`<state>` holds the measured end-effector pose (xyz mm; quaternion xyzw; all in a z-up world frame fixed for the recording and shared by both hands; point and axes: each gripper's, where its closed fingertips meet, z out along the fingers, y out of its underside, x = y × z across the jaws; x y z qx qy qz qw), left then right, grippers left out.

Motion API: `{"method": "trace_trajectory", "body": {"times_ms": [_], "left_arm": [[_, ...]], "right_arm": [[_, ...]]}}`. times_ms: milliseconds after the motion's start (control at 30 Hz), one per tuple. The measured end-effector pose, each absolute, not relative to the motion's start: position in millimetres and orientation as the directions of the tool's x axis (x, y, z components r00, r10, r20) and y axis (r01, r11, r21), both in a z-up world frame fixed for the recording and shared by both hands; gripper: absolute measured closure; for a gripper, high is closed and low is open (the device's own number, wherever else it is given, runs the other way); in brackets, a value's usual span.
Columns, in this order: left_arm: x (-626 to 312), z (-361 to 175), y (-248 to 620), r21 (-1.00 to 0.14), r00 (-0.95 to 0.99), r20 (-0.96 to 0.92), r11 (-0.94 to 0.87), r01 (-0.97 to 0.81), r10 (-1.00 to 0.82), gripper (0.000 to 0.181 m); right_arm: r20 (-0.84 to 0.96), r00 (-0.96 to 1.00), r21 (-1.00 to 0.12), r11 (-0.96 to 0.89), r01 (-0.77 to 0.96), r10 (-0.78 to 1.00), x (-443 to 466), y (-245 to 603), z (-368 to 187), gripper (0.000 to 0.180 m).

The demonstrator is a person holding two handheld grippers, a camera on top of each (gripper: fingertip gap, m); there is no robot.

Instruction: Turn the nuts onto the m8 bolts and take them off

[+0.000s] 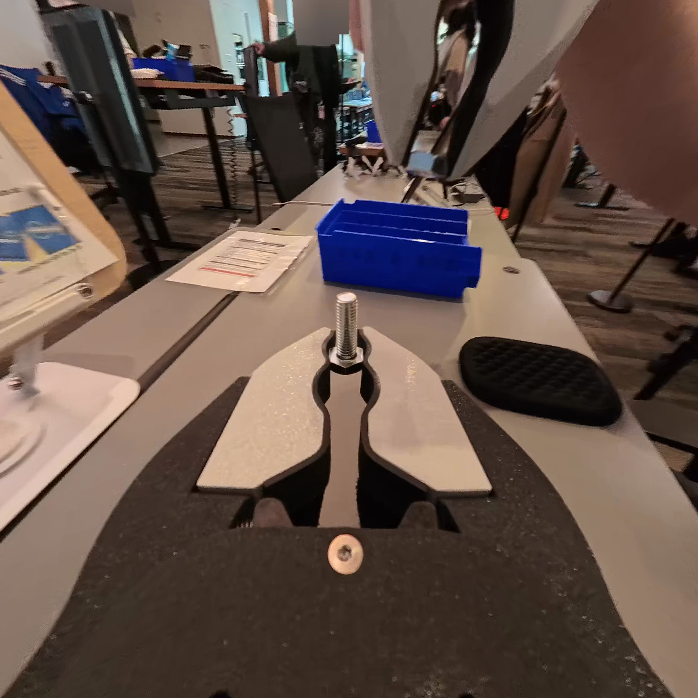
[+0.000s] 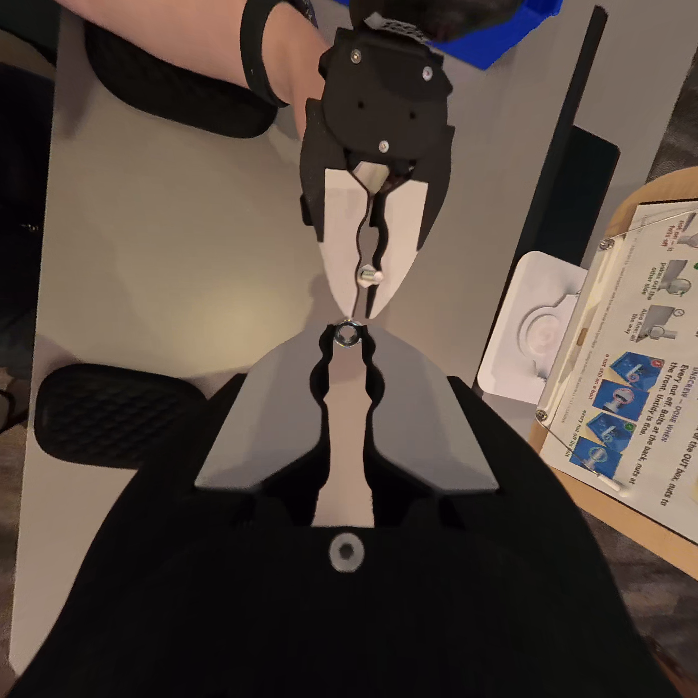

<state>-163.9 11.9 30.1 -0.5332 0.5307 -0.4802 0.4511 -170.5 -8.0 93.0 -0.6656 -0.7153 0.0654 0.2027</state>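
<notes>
From the left wrist, the left gripper (image 1: 345, 345) was clamped on an upright threaded silver steel bolt (image 1: 346, 326), a blue plastic bin (image 1: 396, 251) beyond on the grey table (image 1: 264, 321). From the right wrist, the right gripper (image 2: 347, 336) pinched a silver hex nut (image 2: 347, 337), just short of the left gripper's tips.

Threaded bolt (image 1: 346, 328): one. Hex nut (image 2: 347, 337): one. Two-finger grippers: two, left gripper (image 1: 345, 340) and right gripper (image 2: 346, 334). Blue bin (image 1: 396, 249): one. Black textured pads: two (image 2: 113, 415) (image 2: 177, 90). Printed instruction sheets: two (image 1: 241, 258) (image 2: 642, 359).
</notes>
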Motion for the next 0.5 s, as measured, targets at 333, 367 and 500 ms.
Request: {"method": "trace_trajectory", "body": {"times_ms": [333,367,500], "left_arm": [[-156,39,-18,-0.984,-0.112,0.085,-0.066,-0.167,-0.99,0.17],[-155,40,-20,-0.984,-0.12,0.083,-0.062,-0.169,-0.989,0.17],[-155,41,-25,-0.983,-0.139,0.071,-0.046,-0.177,-0.988,0.17]], "right_arm": [[0.125,-0.125,-0.206,0.149,0.967,0.984,-183,-15,80,0.166],[0.125,-0.13,-0.202,0.153,0.967,0.984,-183,-16,79,0.166],[0.108,-0.14,-0.198,0.159,0.967,0.984,-185,-20,79,0.166]]}}
